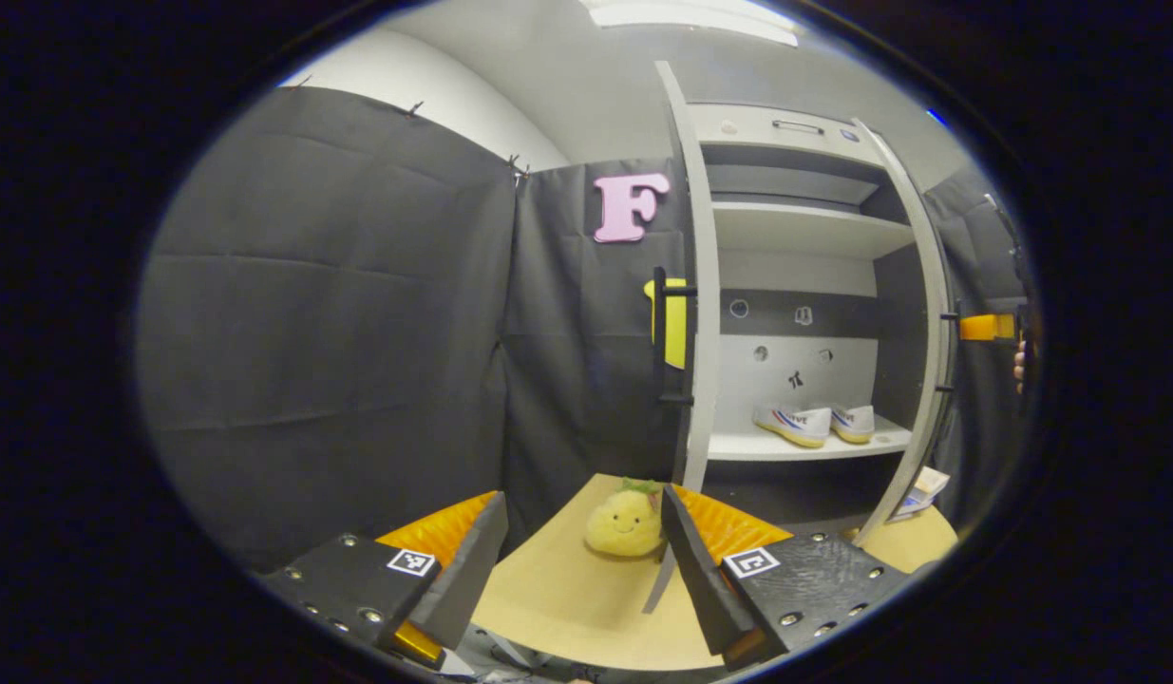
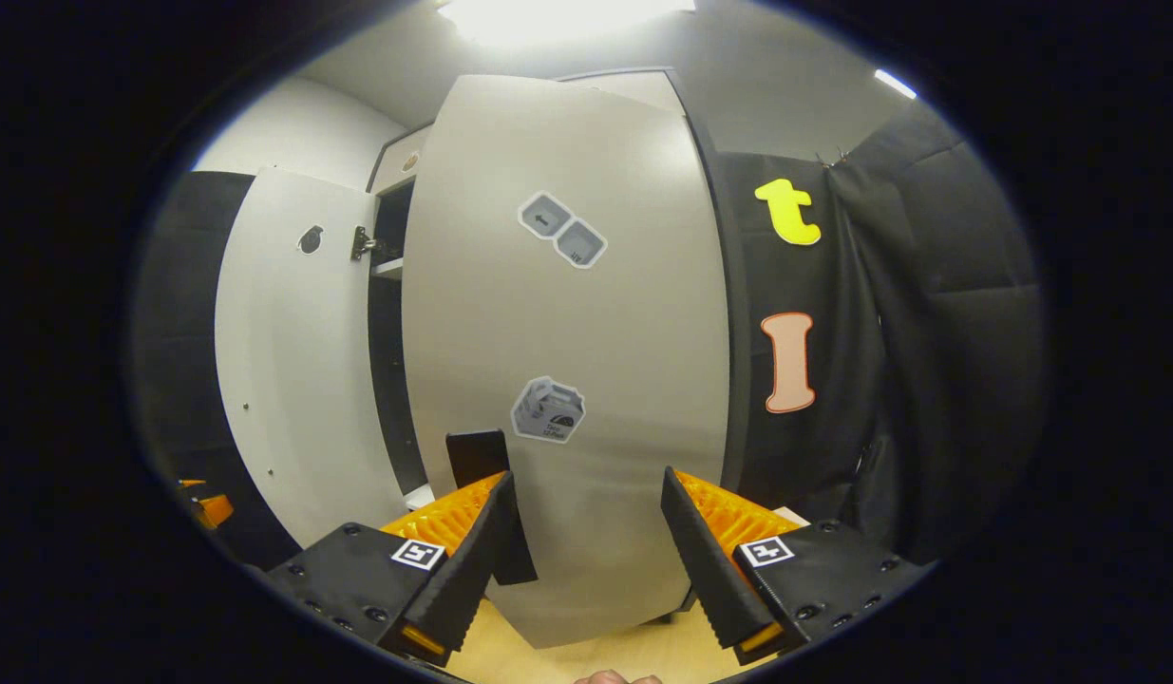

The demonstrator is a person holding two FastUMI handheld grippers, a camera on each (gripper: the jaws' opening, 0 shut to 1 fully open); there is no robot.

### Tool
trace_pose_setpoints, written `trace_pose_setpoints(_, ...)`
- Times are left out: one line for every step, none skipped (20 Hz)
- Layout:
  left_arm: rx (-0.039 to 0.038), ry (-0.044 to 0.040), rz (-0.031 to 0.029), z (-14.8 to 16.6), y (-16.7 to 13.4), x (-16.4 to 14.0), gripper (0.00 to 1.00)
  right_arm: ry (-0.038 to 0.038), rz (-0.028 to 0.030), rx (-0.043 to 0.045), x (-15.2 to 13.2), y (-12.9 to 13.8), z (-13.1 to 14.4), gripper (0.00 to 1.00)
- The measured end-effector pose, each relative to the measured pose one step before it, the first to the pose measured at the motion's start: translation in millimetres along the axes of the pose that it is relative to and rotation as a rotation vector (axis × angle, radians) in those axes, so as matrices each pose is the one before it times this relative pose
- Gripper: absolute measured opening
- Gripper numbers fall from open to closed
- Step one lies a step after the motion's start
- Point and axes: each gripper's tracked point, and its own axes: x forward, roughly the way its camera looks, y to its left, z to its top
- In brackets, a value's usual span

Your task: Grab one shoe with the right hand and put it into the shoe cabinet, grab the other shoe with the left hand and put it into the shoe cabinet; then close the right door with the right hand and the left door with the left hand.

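The left gripper [image 1: 584,560] hangs with its 2 fingers spread wide apart and nothing between them, over the near edge of a round light-wood table [image 1: 558,608]. Just past the fingertips, near the table's far edge, sits 1 yellow plush toy with a smiling face and a green tuft [image 1: 625,521]. Beyond it stands the tall white shoe cabinet [image 1: 800,285], its interior open to this view, with the left door [image 1: 697,285] seen edge-on and carrying a black bar handle [image 1: 660,332]. On the lowest visible shelf [image 1: 804,445] lie 2 white canvas shoes with striped sides and pale yellow soles [image 1: 814,424], side by side and close together, toward the shelf's front edge. 1 more shelf and a top compartment sit above them. At the cabinet's right side the right door [image 1: 931,313] also shows edge-on, with part of the other gripper and a fingertip of the hand holding it just beyond. A small printed box or booklet [image 1: 923,489] lies at the door's foot. The right gripper [image 2: 586,551] also has its 2 fingers wide apart and empty, held right up against the outer face of the right door [image 2: 567,313], which blocks the cabinet's interior from this side. That grey-white panel bears 3 grey stickers [image 2: 548,409], and its black handle [image 2: 479,456] stands just behind the gripper's left finger. Further left, the left door's inner face [image 2: 292,361] swings outward on a metal hinge [image 2: 363,244].
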Motion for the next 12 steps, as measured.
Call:
trace_pose_setpoints(-0.0144, -0.005, 0.01135, 8.46, 2.0, 7.28, 0.93, 0.0134, -0.00597, 0.00029, -2.28, -2.22, -5.68, 0.97)
trace_pose_setpoints(-0.01969, -0.0009, 0.00377, 8.97, 0.23, 8.32, 0.91, 0.00511, 0.00885, 0.01522, -0.61, -1.69, -3.39, 0.92)
trace_pose_setpoints(-0.0085, -0.0101, -0.00872, 11.51, -1.12, 9.23, 0.89, 0.00288, 0.00799, 0.02346, 0.6, -4.93, -2.29, 0.97)
trace_pose_setpoints(0.00774, -0.01337, 0.00015, 10.84, 1.67, 10.07, 0.89, 0.00332, 0.0003, 0.02023, 0.35, -7.18, -2.0, 0.96)
trace_pose_setpoints(0.02099, -0.01097, 0.00749, 9.9, 5.09, 8.84, 0.91, 0.00246, -0.00942, 0.01221, 1.04, -9.85, -2.64, 0.92)
trace_pose_setpoints(0.0247, -0.01184, -0.00041, 8.36, 2.91, 10.57, 0.93, 0.00143, -0.01817, 0.00782, -0.93, -12.11, -2.49, 0.92)
trace_pose_setpoints(0.02748, -0.00538, -0.02015, 7.41, -1.75, 9.64, 0.93, -0.00111, -0.02168, 0.00911, -1.16, -13.78, -3.84, 0.92)
trace_pose_setpoints(0.02796, -0.01203, -0.031, 6.65, -3.5, 8.67, 0.93, -0.00341, -0.01987, 0.01605, -1.18, -13.69, -2.56, 0.92)
trace_pose_setpoints(0.01888, -0.00686, -0.02545, 4.57, -1.4, 8.39, 0.89, -0.00367, -0.01231, 0.02115, 0.09, -11.38, -2.48, 0.92)
trace_pose_setpoints(0.01546, -0.00583, -0.01946, 5.09, 0.04, 9.09, 0.89, -0.00588, -0.00867, 0.02244, -0.73, -10.25, -2.29, 0.97)
trace_pose_setpoints(0.00635, -0.01341, -0.00848, 4.42, 2.42, 7.17, 0.89, -0.00973, -0.01304, 0.02138, -0.39, -10.96, -0.83, 0.98)
trace_pose_setpoints(-0.00719, -0.00521, -0.0095, 3.67, 1.35, 6.76, 0.96, -0.00043, -0.01832, 0.0195, -1.42, -10.38, -1.58, 0.98)
